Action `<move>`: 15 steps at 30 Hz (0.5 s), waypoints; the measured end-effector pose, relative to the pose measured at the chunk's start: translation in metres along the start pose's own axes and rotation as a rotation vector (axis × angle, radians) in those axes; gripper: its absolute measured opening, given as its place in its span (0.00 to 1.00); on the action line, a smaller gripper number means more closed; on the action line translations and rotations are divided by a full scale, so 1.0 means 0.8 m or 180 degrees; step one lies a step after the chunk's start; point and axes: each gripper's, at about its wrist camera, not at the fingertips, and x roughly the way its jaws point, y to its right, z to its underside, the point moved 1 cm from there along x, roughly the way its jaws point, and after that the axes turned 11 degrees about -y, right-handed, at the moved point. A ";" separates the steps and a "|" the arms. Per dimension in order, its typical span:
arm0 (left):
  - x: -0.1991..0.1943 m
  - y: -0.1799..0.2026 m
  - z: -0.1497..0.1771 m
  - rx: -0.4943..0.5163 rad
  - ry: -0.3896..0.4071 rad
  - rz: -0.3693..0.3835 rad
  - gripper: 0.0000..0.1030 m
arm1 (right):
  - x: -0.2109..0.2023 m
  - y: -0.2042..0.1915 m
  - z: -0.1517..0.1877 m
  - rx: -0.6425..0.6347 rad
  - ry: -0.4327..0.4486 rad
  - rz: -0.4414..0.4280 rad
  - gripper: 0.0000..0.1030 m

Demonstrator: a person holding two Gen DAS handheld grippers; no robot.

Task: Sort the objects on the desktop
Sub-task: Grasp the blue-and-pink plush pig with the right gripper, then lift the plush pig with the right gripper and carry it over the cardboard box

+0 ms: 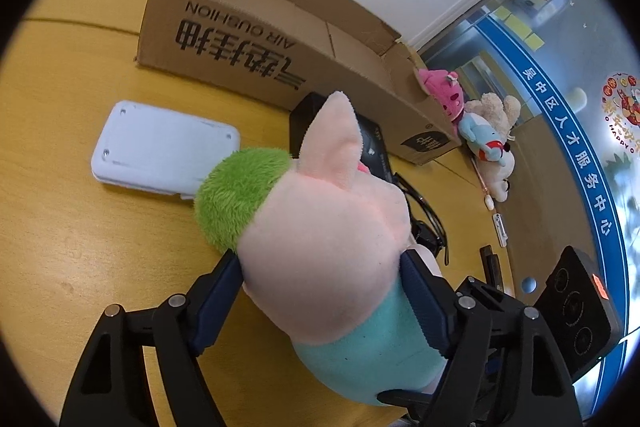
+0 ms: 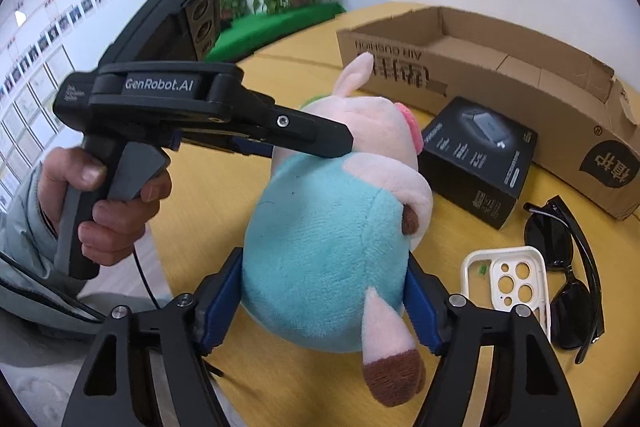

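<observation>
A pink plush pig [image 1: 328,227] in a teal shirt with a green tuft is held above the yellow table [image 1: 80,227]. My left gripper [image 1: 320,267] is shut on its head. My right gripper [image 2: 324,275] is shut on its teal body [image 2: 320,251]. The left gripper's body [image 2: 208,107], held by a hand, shows in the right wrist view reaching in from the left. An open cardboard box [image 1: 280,39] lies behind the pig and also shows in the right wrist view [image 2: 500,79].
A white flat case [image 1: 164,147] lies left of the pig. A black carton [image 2: 476,159], sunglasses [image 2: 568,267] and a white phone case [image 2: 508,279] lie on the right. Several plush toys [image 1: 484,135] sit past the box end. The right gripper's body [image 1: 576,311] is at right.
</observation>
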 end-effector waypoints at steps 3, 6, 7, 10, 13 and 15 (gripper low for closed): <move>-0.015 0.015 -0.011 0.0121 0.0106 -0.0073 0.76 | -0.011 -0.002 -0.013 -0.0023 0.0073 0.0014 0.69; -0.031 0.034 -0.034 0.0275 0.0256 -0.0146 0.75 | -0.026 0.002 -0.033 -0.0034 0.0164 0.0042 0.69; -0.037 0.040 -0.043 0.0330 0.0306 -0.0165 0.75 | -0.034 0.005 -0.043 -0.0049 0.0222 0.0081 0.69; -0.061 0.068 -0.079 0.0568 0.0506 -0.0219 0.75 | -0.055 0.015 -0.075 -0.0081 0.0414 0.0195 0.69; -0.089 0.098 -0.114 0.0756 0.0722 -0.0236 0.75 | -0.085 0.025 -0.111 -0.0092 0.0657 0.0331 0.69; -0.112 0.121 -0.135 0.0928 0.0902 -0.0296 0.75 | -0.109 0.032 -0.138 -0.0057 0.0837 0.0365 0.69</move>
